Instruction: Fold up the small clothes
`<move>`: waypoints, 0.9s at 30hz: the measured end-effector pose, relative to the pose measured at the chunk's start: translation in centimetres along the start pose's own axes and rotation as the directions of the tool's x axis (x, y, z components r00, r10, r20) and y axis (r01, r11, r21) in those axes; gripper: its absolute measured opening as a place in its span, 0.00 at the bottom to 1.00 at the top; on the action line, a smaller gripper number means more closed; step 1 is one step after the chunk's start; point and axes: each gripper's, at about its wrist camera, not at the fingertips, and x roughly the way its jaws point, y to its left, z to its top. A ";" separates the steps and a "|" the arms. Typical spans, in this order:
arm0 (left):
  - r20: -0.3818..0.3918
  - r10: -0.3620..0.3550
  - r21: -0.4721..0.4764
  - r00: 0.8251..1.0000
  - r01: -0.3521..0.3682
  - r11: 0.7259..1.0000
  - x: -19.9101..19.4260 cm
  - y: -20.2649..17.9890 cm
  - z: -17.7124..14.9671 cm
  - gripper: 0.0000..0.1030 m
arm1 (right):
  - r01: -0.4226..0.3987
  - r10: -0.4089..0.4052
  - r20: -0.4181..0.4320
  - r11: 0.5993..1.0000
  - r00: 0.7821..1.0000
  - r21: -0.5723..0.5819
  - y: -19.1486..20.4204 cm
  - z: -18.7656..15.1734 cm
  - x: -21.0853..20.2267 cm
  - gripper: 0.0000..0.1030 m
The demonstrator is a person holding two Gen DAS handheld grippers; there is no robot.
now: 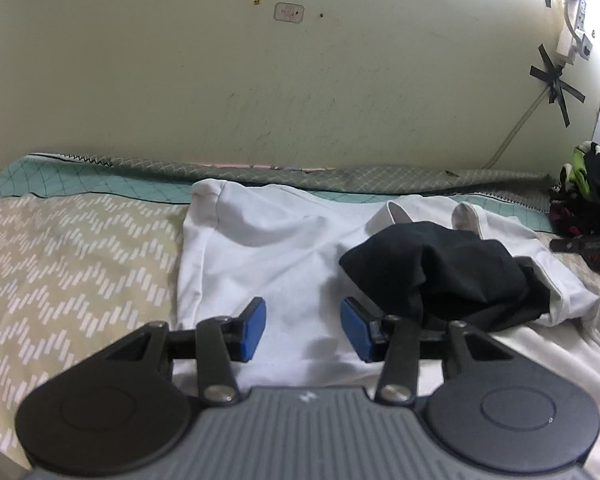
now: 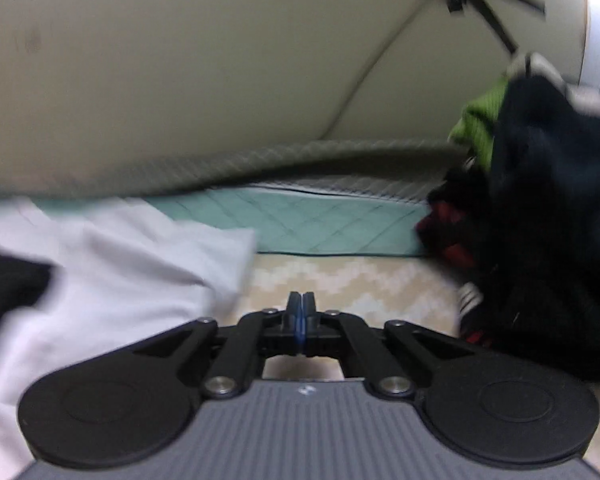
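The left gripper [image 1: 303, 330] is hovering released over the white garment [image 1: 268, 248] bearing a crumpled black garment [image 1: 444, 276] on the bed, while the right gripper [image 2: 300, 312] is clenched empty; flatten before folding.

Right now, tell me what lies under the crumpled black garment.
The black garment rests on the spread white garment, which lies on the patterned bed cover. Whatever white fabric it covers is hidden.

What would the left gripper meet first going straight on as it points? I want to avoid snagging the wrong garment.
Probably the white garment spread under the open left gripper; the black garment lies off to its right.
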 end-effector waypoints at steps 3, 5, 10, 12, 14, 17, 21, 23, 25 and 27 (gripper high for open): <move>0.030 0.000 -0.018 1.000 0.000 1.000 -0.5 0.4 0.0 0.41 | -0.059 0.062 0.087 0.998 0.994 -0.031 1.2 0.5 -2.9 0.38; 0.067 -0.015 -0.039 0.998 0.017 0.999 -1.2 0.6 0.2 0.41 | -0.150 0.155 0.102 0.987 0.983 -0.050 2.8 1.0 -4.4 0.50; 0.080 -0.031 -0.036 0.996 0.034 0.999 -1.4 0.4 0.4 0.39 | -0.393 0.406 0.052 0.904 0.912 -0.168 9.9 1.3 -5.4 0.49; 0.072 -0.037 -0.032 0.997 0.039 0.999 -1.2 0.3 0.4 0.39 | -0.453 0.462 -0.005 0.866 0.887 -0.211 12.9 0.9 -4.7 0.40; 0.066 -0.035 -0.027 0.997 0.037 0.999 -1.1 0.2 0.4 0.39 | -0.481 0.484 -0.055 0.838 0.873 -0.258 15.4 0.6 -3.4 0.22; 0.045 -0.022 -0.021 0.999 0.023 1.000 -0.8 0.1 0.4 0.39 | -0.450 0.444 -0.096 0.828 0.891 -0.335 18.9 0.0 -2.0 0.22; -0.020 0.033 -0.035 0.999 -0.034 0.999 0.2 0.6 0.2 0.37 | -0.429 0.413 -0.118 0.857 0.903 -0.286 18.4 0.0 1.3 0.38; -0.017 0.031 -0.066 0.999 -0.032 0.997 -0.1 0.9 0.2 0.38 | -0.454 0.436 -0.124 0.861 0.891 -0.231 17.1 0.4 0.5 0.37; 0.002 0.023 -0.078 1.000 -0.023 0.997 -0.7 1.1 0.1 0.40 | -0.468 0.461 -0.083 0.865 0.884 -0.181 14.9 0.0 -1.0 0.38; -0.002 0.008 -0.072 1.000 -0.008 0.997 -0.7 0.8 0.0 0.40 | -0.447 0.446 -0.034 0.888 0.894 -0.108 11.5 -0.9 -3.4 0.38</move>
